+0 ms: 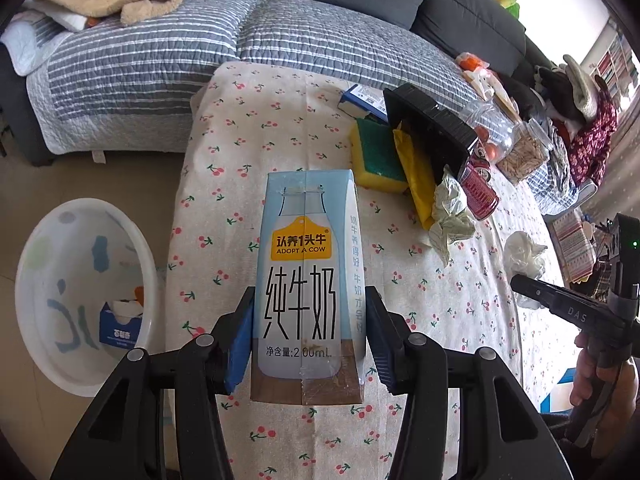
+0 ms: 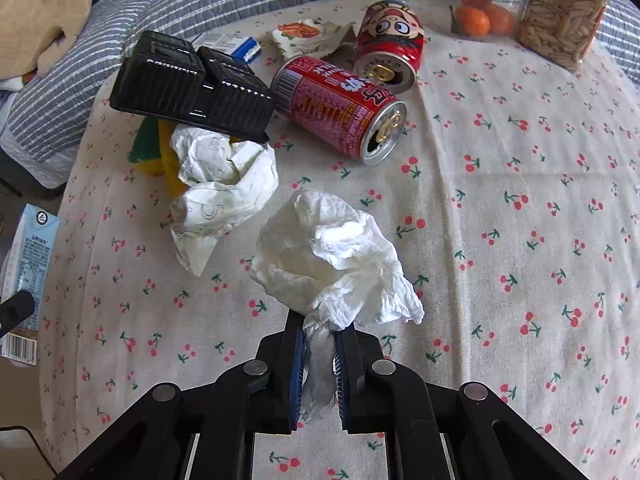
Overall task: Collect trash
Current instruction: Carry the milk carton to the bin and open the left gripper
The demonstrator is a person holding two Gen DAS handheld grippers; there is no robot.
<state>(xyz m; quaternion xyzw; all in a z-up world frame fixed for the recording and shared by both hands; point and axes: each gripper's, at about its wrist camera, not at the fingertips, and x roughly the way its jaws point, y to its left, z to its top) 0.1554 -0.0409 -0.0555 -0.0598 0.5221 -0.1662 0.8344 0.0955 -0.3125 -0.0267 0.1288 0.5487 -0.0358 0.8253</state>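
1. My left claw (image 1: 308, 344) is squeezed onto a blue milk box (image 1: 308, 280). A blue pad presses each side of the box, and the box stands up straight above the cherry cloth (image 1: 280, 120).
2. My right claw (image 2: 319, 364) is almost all the way closed. It pinches the twisted tail of a white tissue (image 2: 336, 256), and the puffy part of the tissue sticks out past the tips, over the cherry cloth.
3. Left of the cherry cloth, down on the floor, sits a white tub (image 1: 80, 292). A little blue box (image 1: 120, 324) lies inside it.
4. Just past the tissue, a scrunched paper ball (image 2: 220, 184) lies on the cherry cloth.
5. Behind the paper ball, a black tray (image 2: 188, 84) is tipped up, leaning on a yellow and green sponge (image 2: 154, 152).
6. Right of the tray, two red cans (image 2: 340, 108) lie on their sides, touching each other.
7. At the far edge of the cherry cloth stand a jar of seeds (image 2: 564, 12) and a clear jar with oranges (image 2: 480, 16).
8. Past the cherry cloth is a striped gray sofa (image 1: 140, 64).
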